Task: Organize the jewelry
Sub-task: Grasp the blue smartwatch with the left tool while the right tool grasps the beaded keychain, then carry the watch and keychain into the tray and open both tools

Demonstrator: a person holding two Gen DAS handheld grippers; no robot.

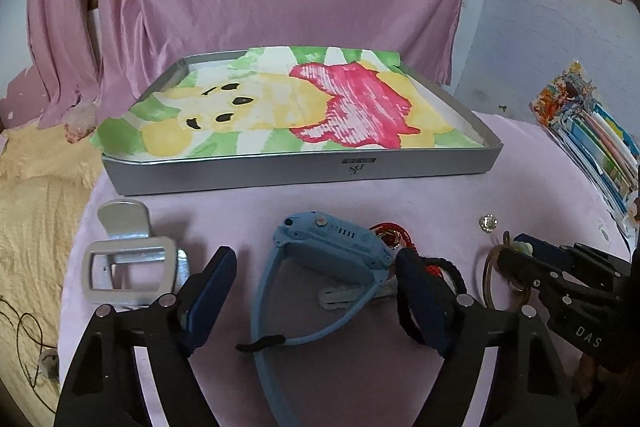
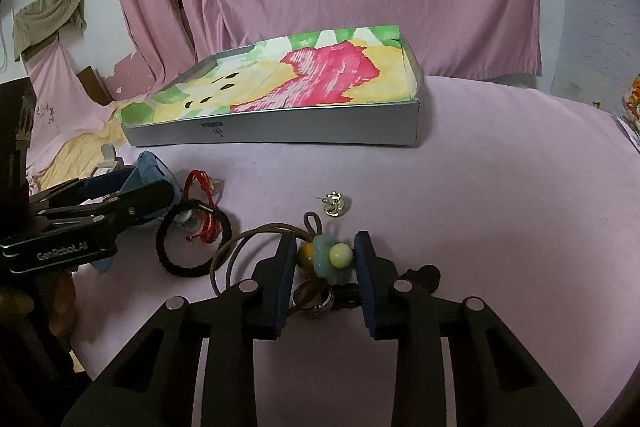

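A blue smartwatch [image 1: 332, 247] lies on the pink cloth between the fingers of my left gripper [image 1: 315, 254], which is open; the right finger touches the watch's corner and the left finger stands apart. A brown hair tie with a flower-and-bead charm [image 2: 334, 257] sits between the pads of my right gripper [image 2: 325, 243], and both pads press against the charm. A red braided bracelet [image 2: 204, 203], a black hair band [image 2: 192, 247], a sparkly earring [image 2: 335, 205] and a silver ring [image 2: 316, 303] lie close by. The grey tray [image 1: 300, 175], lined with a painted bear drawing, stands behind them.
A silver metal clip with a white frame [image 1: 128, 267] lies left of the watch. Colourful packets [image 1: 592, 143] are stacked at the table's right edge. A yellow blanket [image 1: 36, 207] lies off to the left and pink drapes hang behind.
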